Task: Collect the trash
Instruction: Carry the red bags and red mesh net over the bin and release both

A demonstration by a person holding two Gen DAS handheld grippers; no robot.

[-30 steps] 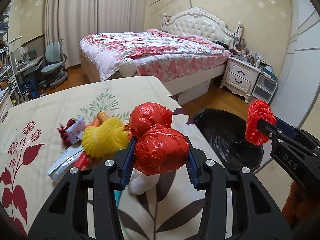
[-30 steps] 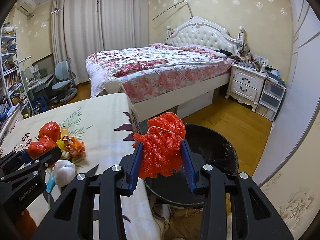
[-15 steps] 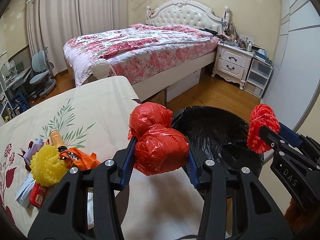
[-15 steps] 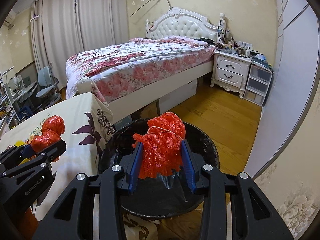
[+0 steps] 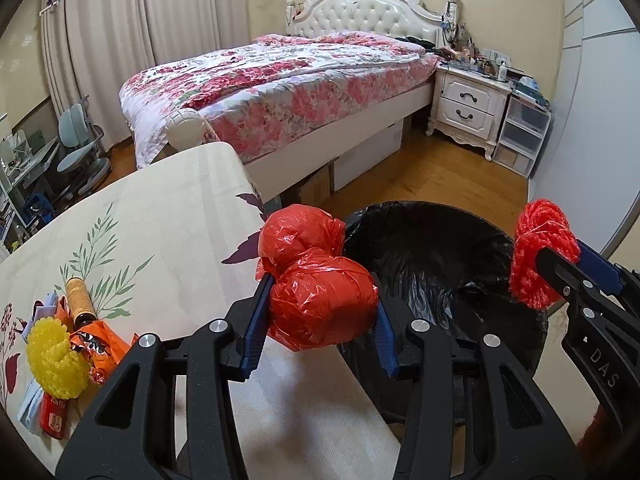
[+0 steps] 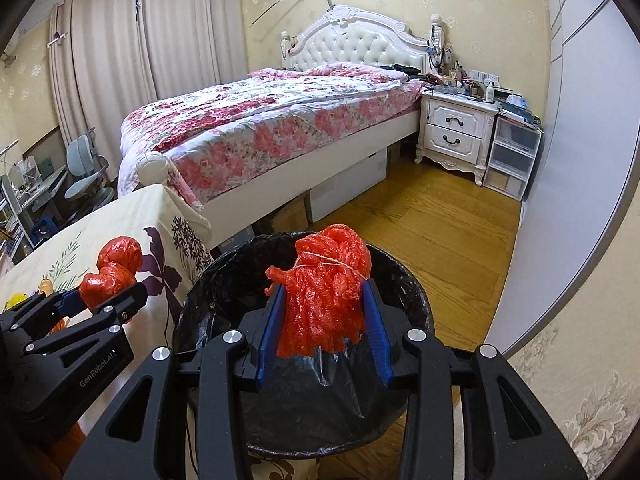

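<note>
A bedroom with a floral bed and wood floor lies behind a table draped in a leaf-print cloth. At about nine o'clock in the left wrist view a small heap of rubbish waits on the table: a yellow mesh ball, an orange wrapper and a brown bottle, not yet collected.

At centre, the left tool pinches a red plastic bundle between its blue pads, carried just at the table's edge with the bin's rim right behind it; by my reading it is held there to clear the cloth before being dropped.

Toward three o'clock stands the black-lined trash bin, set just beside the table, likely so rubbish travels only a short way.

In the right wrist view the right tool grips a red mesh wad directly above the bin's open mouth, which seems well placed for release.
</note>
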